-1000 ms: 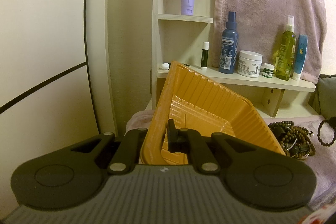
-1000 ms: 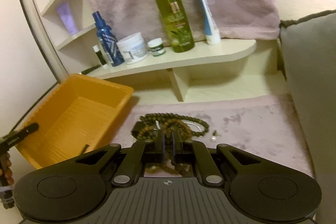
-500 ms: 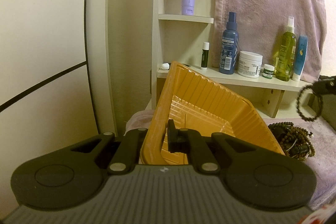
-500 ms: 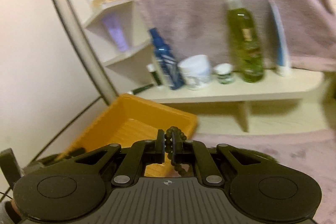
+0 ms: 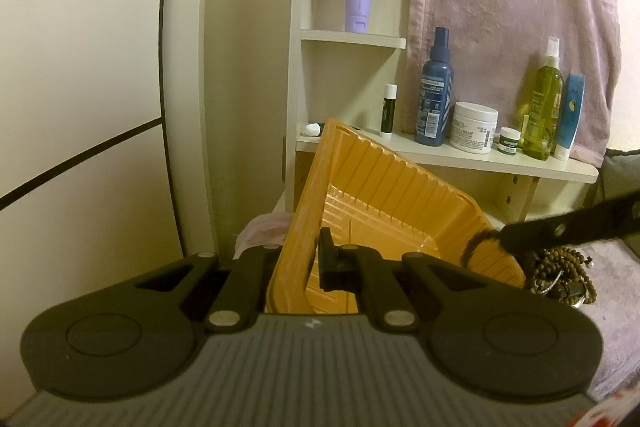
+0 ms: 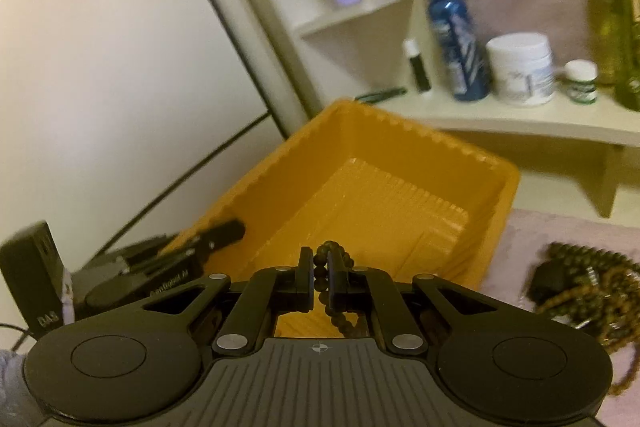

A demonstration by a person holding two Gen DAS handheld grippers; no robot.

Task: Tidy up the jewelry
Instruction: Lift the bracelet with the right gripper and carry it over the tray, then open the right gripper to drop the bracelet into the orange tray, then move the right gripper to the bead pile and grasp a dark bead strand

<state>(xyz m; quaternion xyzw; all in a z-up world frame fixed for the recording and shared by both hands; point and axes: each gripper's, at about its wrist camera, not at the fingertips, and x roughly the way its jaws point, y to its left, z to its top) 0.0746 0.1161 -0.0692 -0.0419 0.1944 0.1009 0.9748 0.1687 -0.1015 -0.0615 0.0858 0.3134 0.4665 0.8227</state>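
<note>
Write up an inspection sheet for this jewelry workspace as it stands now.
Surface: mauve cloth covers the top.
Job's things: orange tray, tipped up at its near side; beaded bracelet hanging over it; bead pile on the cloth beside the tray.
Clutter: nothing seen.
Grippers: left gripper clamps the tray's wall; right gripper pinches the bracelet.
Cables: thin dark cable at the lower left edge.
Surroundings: shelf with blue spray bottle, white jar, green bottle; draped towel.
</note>
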